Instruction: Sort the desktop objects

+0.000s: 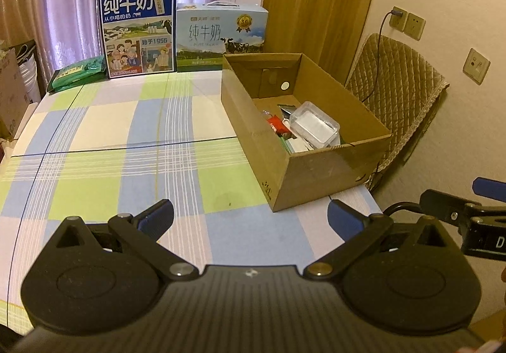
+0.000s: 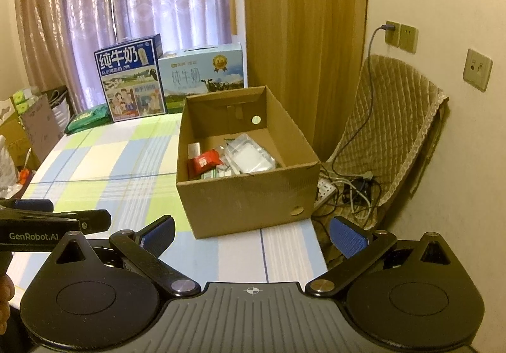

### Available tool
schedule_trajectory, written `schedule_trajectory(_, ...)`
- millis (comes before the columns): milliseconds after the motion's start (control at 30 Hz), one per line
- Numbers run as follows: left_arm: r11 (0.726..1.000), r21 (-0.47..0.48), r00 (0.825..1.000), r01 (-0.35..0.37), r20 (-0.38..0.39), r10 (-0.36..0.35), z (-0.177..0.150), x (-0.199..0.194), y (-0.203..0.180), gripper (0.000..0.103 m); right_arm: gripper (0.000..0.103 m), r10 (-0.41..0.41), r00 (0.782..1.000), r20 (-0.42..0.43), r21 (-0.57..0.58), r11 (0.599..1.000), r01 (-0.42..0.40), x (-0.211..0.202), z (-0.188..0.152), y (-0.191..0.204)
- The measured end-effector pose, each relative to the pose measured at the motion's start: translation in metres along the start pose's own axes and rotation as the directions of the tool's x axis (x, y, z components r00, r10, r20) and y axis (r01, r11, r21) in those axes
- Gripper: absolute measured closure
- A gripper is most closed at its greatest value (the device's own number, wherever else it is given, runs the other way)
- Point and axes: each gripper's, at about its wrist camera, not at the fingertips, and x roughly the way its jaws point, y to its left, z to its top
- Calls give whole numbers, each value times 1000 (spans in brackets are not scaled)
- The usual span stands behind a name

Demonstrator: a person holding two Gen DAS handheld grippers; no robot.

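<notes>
Cardboard box (image 2: 249, 195) long axis twd curtains, tools apart

Both views are being taken from low over the near end of the checked tablecloth (image 1: 126, 138), looking forward along the fingers toward the curtains (image 2: 126, 5). The cardboard box (image 2: 246, 195) is being seen nearer from the right wrist; box and milk cartons (image 1: 139, 33) are being shared.
</notes>
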Motion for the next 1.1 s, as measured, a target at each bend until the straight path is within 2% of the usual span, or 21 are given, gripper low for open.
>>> schedule_trajectory(1100,1000,1,1000,5,-22,-5,-3,12,-1,1,2,-1,1000,-23,12,1000,2,10,-1,-1)
